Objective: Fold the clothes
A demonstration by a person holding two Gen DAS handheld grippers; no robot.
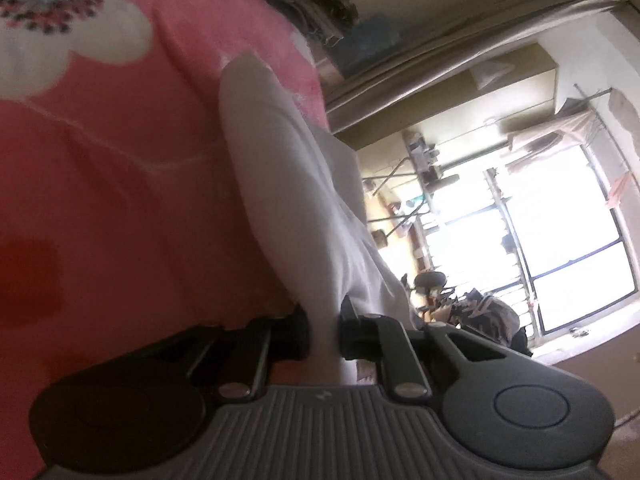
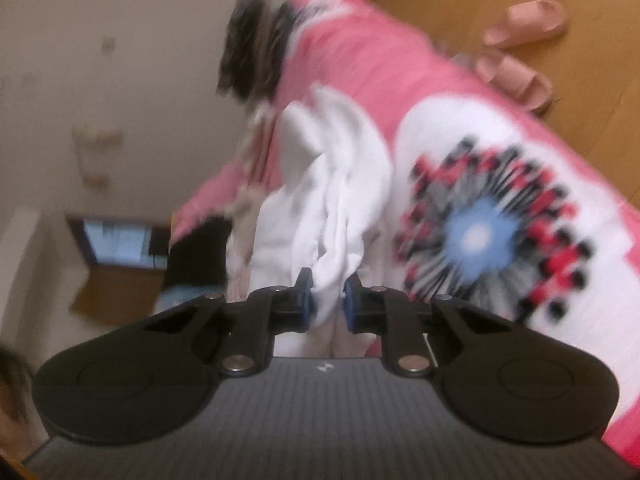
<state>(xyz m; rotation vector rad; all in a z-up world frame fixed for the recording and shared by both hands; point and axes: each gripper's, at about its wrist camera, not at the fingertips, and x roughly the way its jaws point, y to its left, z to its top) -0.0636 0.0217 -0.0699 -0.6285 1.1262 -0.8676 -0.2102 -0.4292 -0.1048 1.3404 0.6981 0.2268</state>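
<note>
In the left wrist view, the left gripper [image 1: 324,334] has its jaws clenched on a fold of the white garment [image 1: 288,184], which stretches away from the jaws over the pink flowered bedspread [image 1: 120,152], with a bright window [image 1: 560,240] off to the side. In the right wrist view, which is blurred, the right gripper [image 2: 327,300] has its jaws grasping a bunched edge of the same white garment [image 2: 340,184], which lies crumpled on the pink flowered bedspread [image 2: 352,52] beside a large printed flower [image 2: 480,236], and two pink slippers [image 2: 520,48] sit on the wooden floor [image 2: 600,92] beyond the bed.

Garment [image 2: 340,200] on bedspread [image 2: 560,280]
</note>
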